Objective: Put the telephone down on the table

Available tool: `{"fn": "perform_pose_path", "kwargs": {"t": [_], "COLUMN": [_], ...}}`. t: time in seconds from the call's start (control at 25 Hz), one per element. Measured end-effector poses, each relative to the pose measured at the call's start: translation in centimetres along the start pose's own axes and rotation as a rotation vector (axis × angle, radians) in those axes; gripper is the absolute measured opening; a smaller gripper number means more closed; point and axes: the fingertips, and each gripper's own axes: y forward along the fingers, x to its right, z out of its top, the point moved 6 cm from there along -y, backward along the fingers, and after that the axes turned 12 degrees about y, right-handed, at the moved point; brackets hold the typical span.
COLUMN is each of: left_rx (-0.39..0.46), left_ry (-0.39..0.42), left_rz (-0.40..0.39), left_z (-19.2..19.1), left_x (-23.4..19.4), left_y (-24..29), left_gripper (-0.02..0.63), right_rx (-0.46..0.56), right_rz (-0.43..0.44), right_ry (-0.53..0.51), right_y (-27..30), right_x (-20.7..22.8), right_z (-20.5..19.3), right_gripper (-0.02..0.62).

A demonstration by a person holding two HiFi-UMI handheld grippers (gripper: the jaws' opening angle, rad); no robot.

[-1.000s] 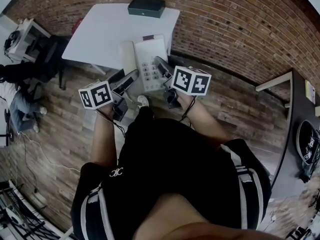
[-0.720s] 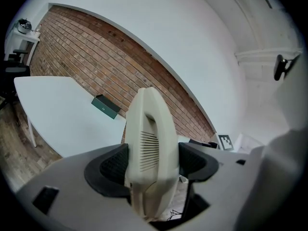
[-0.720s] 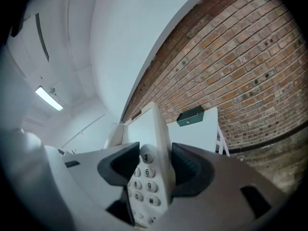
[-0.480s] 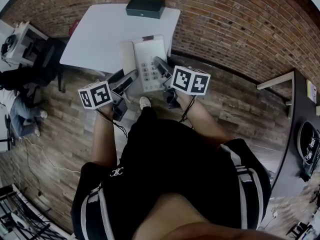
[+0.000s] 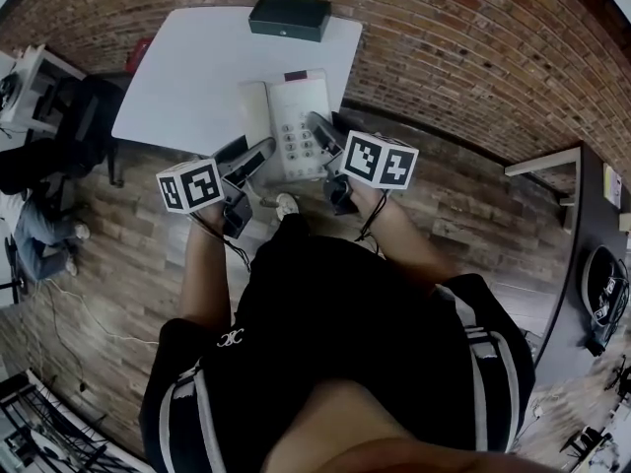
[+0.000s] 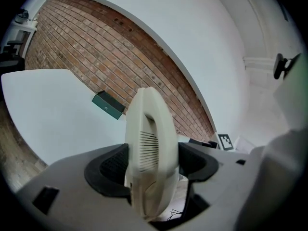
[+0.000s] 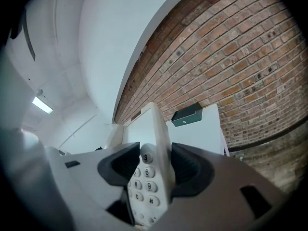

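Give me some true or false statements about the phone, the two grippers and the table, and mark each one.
1. The left gripper is shut on the telephone. True.
2. The right gripper is open and empty. False: it is shut on the telephone's keypad side.
3. A dark green box sits at the table's far edge. True.
4. The telephone lies on the table with both grippers off it. False: both grippers grip it.
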Motion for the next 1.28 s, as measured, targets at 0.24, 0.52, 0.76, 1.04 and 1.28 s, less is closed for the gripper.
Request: {"fn": "perform_pose_path", "kwargs": {"t": [0.24,0.52,0.76,1.04,1.28], "left_rx": [-0.044,-0.104,-0.161,-0.23,-0.293], "left_ry": [-0.008,-0.003,0.001,0.0,-0.022], "left_rz": [-0.03,-0.086,-0.137,-0.193,-0.257], "left_z": [3.2,6.9,8.8,9.4,8.6], "left_x": [-4.5,-9.9,-13.6,-16.6,-18.6], "left_y": [1.7,4.1,6.5,10.5,14.0], "left_gripper": [0.325,0.324,0.322,0.321,0.318], "right_rx": [0.011,0.054,0.093,0.139,0.159], "right_rz": [-0.043,-0.104,-0.159,-0.229,-0.299], "right_ry": [0.029,0.073,0.113,0.179,0.182], "right_y": [4.6,9.7,13.0,15.0,16.0], "right_x": [-0.1,0.1,1.1,3.9,6.5], "right_z": [1.8,3.8,4.8,5.6,5.9], "right_gripper": [0.189,0.189,0.189,0.189,0.189]}}
